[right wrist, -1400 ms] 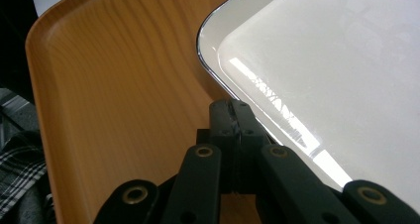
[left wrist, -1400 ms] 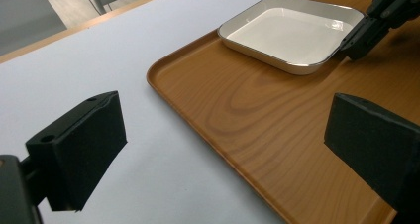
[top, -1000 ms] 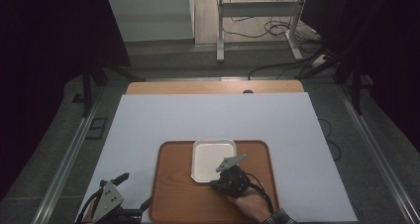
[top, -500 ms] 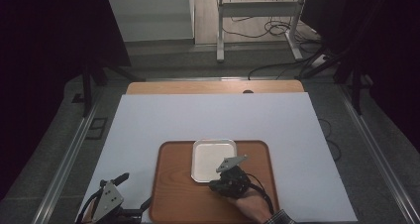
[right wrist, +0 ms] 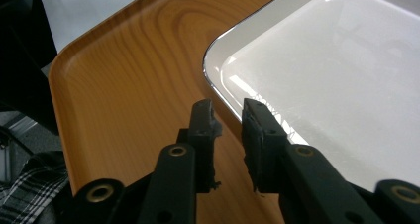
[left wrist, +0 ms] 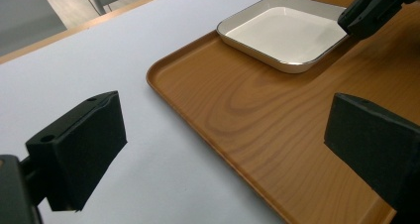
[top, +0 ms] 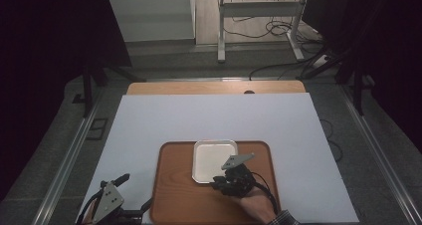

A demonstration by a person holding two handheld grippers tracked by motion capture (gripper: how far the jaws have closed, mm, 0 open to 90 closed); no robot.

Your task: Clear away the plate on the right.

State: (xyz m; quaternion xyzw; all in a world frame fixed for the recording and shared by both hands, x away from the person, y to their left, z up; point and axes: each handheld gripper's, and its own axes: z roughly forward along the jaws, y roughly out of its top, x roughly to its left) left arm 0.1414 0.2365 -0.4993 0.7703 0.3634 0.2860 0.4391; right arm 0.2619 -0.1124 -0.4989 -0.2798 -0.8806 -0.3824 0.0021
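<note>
A white square dish (top: 214, 160) sits on a wooden tray (top: 174, 200) at the near edge of a table covered with a white sheet (top: 209, 118), the high view shows, with the dish toward the tray's far side. The right gripper (top: 219, 182) rests at the dish's near right corner. The right gripper view brings out what the high view cannot: the right gripper (right wrist: 228, 120) straddles the dish's rim (right wrist: 218, 92), one jaw over the bare tray (right wrist: 124, 85), the other over the dish's inside, and a narrow gap stands between the pads, which have just been opening; the rim passes under that gap and nothing is clamped. The left gripper (top: 122, 185) lies off the tray's left corner, and the left gripper view shows its jaws spread wide over sheet (left wrist: 74, 50) and tray edge (left wrist: 163, 87), holding nothing. The dish (left wrist: 282, 33) is empty; the tray holds the dish alone.
</note>
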